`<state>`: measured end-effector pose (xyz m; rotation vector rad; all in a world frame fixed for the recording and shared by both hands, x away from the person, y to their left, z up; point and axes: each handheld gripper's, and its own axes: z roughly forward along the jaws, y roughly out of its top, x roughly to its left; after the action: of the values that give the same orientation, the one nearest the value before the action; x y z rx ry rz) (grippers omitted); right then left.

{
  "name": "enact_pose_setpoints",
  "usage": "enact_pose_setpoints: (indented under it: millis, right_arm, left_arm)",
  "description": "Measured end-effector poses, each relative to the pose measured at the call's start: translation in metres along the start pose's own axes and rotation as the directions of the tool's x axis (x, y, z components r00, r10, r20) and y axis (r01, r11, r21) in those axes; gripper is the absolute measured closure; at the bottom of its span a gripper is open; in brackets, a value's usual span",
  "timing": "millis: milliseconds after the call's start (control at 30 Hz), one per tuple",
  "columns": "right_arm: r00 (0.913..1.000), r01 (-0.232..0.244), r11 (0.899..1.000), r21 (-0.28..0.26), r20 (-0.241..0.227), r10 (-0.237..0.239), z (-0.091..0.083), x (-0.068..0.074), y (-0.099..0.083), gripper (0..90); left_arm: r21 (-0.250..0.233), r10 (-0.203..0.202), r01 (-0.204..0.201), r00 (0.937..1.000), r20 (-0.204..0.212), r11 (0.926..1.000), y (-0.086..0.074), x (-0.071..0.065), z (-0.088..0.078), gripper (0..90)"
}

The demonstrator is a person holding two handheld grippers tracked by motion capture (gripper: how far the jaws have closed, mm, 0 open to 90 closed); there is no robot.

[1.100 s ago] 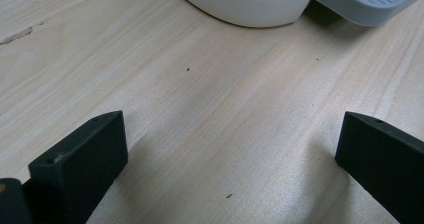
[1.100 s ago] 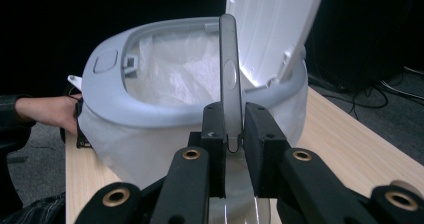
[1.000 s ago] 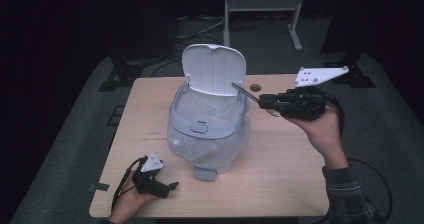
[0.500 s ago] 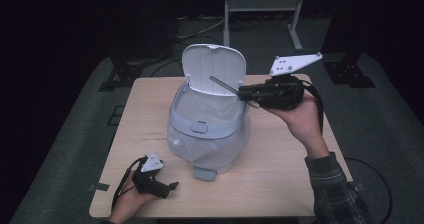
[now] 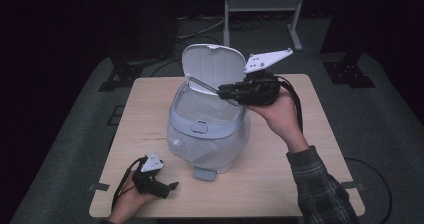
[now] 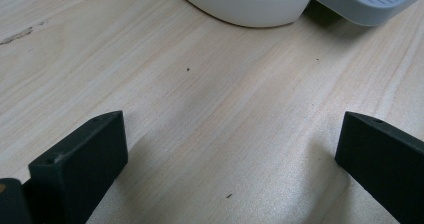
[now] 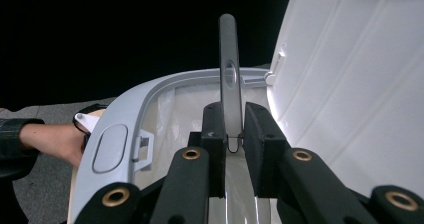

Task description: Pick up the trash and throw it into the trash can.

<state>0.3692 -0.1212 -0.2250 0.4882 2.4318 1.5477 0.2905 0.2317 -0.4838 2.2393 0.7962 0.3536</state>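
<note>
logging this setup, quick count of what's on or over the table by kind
bins: 1, pedal bin, lid up, bag-lined
utensils: 1, grey handle clamped by right gripper over the bin
grippers: 2, with left gripper open on table
total: 4

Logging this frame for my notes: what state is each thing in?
Pale grey pedal bin: upright on the wooden table.
White lid: raised open.
Clear bag liner: fitted inside.
Slim grey utensil handle: clamped, over the opening.
Right gripper: shut on the handle.
Left gripper: open, resting on the table.
</note>
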Motion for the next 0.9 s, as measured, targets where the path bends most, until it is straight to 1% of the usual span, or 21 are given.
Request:
enact_pose_setpoints:
  millis: [333,633,667,700,733,800,900]
  right_arm:
    - [0.9998,0.002,1.0,0.021,-0.019,-0.001,0.022,-0.002,0.002,79.1]
    - [0.9997,0.007,0.999,0.035,-0.024,-0.006,0.03,0.0,0.001,78.6]
    - [0.9996,0.009,0.999,0.035,-0.026,-0.008,0.031,0.0,0.001,78.1]
    - [0.9996,0.011,0.999,0.036,-0.027,-0.01,0.032,0.001,0.001,72.5]
    - [0.9997,0.011,0.999,0.036,-0.023,-0.01,0.032,0.001,0.001,70.0]
    - [0.9996,0.018,0.999,0.04,-0.021,-0.017,0.033,0.001,0.001,67.7]
    - [0.9997,0.014,0.999,0.041,-0.018,-0.013,0.032,0.001,0.0,68.8]
  left_arm:
    - [0.0,0.0,0.0,1.0,0.0,1.0,0.0,0.0,0.0,0.0]
    - [0.0,0.0,0.0,1.0,0.0,1.0,0.0,0.0,0.0,0.0]
    - [0.0,0.0,0.0,1.0,0.0,1.0,0.0,0.0,0.0,0.0]
    - [0.0,0.0,0.0,1.0,0.0,1.0,0.0,0.0,0.0,0.0]
    - [0.0,0.0,0.0,1.0,0.0,1.0,0.0,0.0,0.0,0.0]
    - [0.0,0.0,0.0,1.0,0.0,1.0,0.0,0.0,0.0,0.0]
    - [0.0,0.0,0.0,1.0,0.0,1.0,0.0,0.0,0.0,0.0]
